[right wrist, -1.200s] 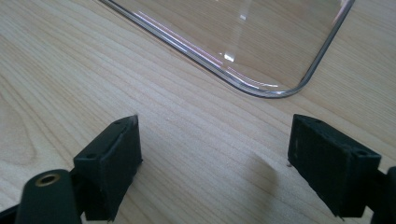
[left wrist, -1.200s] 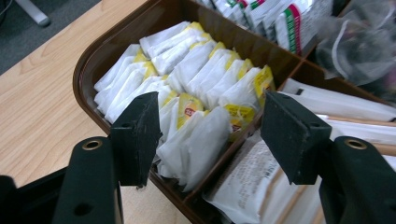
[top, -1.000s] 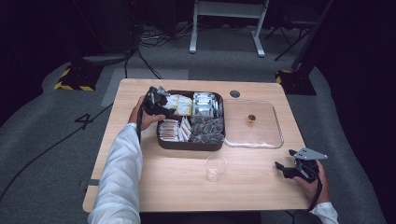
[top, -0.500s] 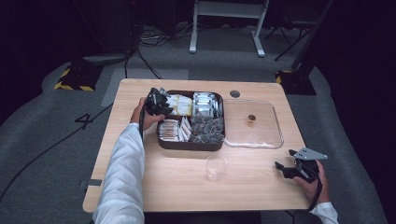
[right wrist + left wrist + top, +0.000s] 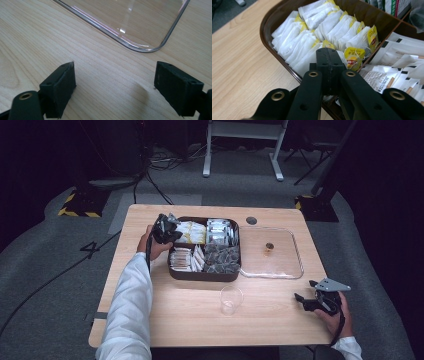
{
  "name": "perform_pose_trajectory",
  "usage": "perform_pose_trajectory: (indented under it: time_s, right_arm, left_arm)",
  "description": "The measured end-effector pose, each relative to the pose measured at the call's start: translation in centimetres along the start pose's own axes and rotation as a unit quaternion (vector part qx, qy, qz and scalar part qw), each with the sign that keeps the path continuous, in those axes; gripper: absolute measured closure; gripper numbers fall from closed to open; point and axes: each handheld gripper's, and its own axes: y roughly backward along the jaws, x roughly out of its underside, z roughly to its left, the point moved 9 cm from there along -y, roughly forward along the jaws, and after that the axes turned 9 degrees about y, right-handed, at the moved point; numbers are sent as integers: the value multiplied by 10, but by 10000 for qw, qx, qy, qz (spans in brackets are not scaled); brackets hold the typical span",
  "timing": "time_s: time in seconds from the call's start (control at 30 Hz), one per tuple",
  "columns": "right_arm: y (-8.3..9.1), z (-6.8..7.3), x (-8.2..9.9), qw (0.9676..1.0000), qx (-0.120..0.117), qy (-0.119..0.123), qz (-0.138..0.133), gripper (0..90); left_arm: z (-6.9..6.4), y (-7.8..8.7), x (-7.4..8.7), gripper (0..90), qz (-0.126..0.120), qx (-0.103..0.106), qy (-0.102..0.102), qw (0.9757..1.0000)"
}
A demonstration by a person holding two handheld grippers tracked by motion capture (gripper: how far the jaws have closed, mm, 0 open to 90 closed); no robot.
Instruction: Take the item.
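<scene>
In the far-left compartment of the brown tray (image 5: 272, 47), where the white tea bags (image 5: 312, 37) with yellow tags lay packed in overlapping rows, the left gripper (image 5: 329, 53) had just been closing its fingers, and they now stood clenched pad to pad at the near end of the rows. Whether a bag, a tag or a string was caught between the pads could not be told; the tips sat right against the paper, with one yellow tag (image 5: 353, 58) just beside them.

The likeliest trouble, as I judged it, was a thin catch: if only a corner or a string was pinched, the bag could slip free on the lift, or drag a neighbour out with it, since the bags lay tightly pressed together. A pull at an angle could also snag the tray's rim.

The bags looked soft, flat and slightly crumpled, each folded with a small yellow label. Next to them, other compartments held white printed sachets (image 5: 397, 62) and darker packets (image 5: 222, 257).

Outward on the worktop (image 5: 190, 315), a clear empty cup (image 5: 231, 300) stood in front of the tray, and a transparent lid (image 5: 272, 252) lay to its right. The right gripper (image 5: 115, 82) rested near that lid's corner, its fingers released and spread over bare wood.
</scene>
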Motion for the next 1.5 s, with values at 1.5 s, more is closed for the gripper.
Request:
perform_pose_trajectory:
  time_s: [1.5]
  right_arm:
    - [0, 0, 0, 10000, -17, -22, 4, 177]
  left_arm:
    - [-38, 95, -15, 900, -1451, 478, -125, 9882]
